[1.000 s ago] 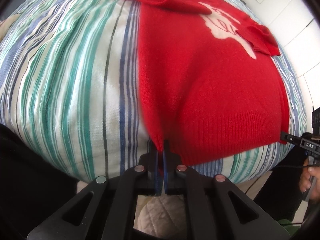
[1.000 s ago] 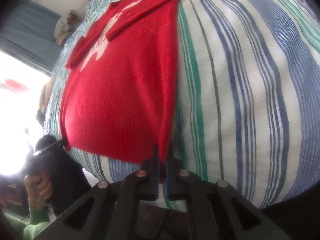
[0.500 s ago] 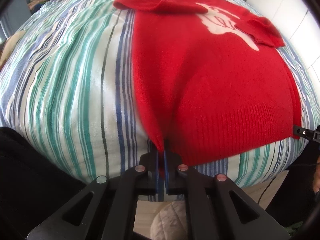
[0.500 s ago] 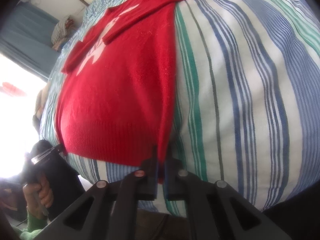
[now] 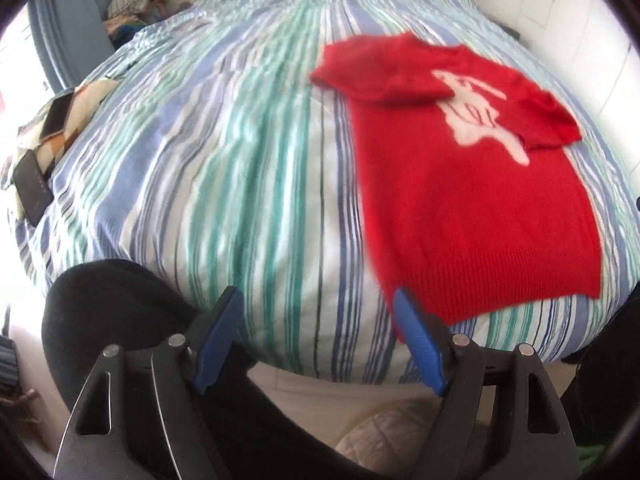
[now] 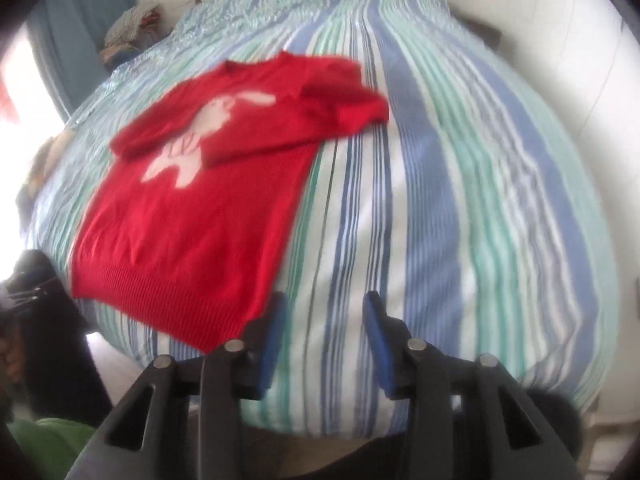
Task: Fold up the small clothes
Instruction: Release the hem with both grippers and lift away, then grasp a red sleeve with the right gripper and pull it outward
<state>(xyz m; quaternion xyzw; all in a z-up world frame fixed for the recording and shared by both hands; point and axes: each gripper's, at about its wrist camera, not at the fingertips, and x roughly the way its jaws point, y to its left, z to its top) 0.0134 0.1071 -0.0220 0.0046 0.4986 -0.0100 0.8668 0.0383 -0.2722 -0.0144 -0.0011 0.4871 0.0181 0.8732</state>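
At the far left of the left wrist view, a patterned cloth [image 5: 60, 128] with a phone [image 5: 56, 114] and a dark flat case [image 5: 32, 192] on it lies at the bed's edge, and a heap of clothes [image 5: 136, 0] sits at the far corner by a blue curtain [image 5: 64, 20]. The striped bedcover [image 5: 240, 180] in blue, green and white fills the middle. The left tool [image 5: 320, 340] hangs above the near edge of the bed with its jaws released; they have just been opening and nothing lies between the blue pads [image 5: 216, 344], only bare stripes below. The right pad of that tool stands just beside the near left corner of the red sweater [image 5: 472, 208], whether touching it or not cannot be told through the blur. The sweater lies flat on the right half of the bed, front up with a white animal figure on the chest, both sleeves folded in across it, ribbed hem toward the near edge. In the right wrist view the same sweater [image 6: 192, 216] lies to the left, and the right tool [image 6: 324, 340] is also released, its jaws having just been opening, empty over the stripes [image 6: 440, 200], its left pad close by the hem's near right corner.
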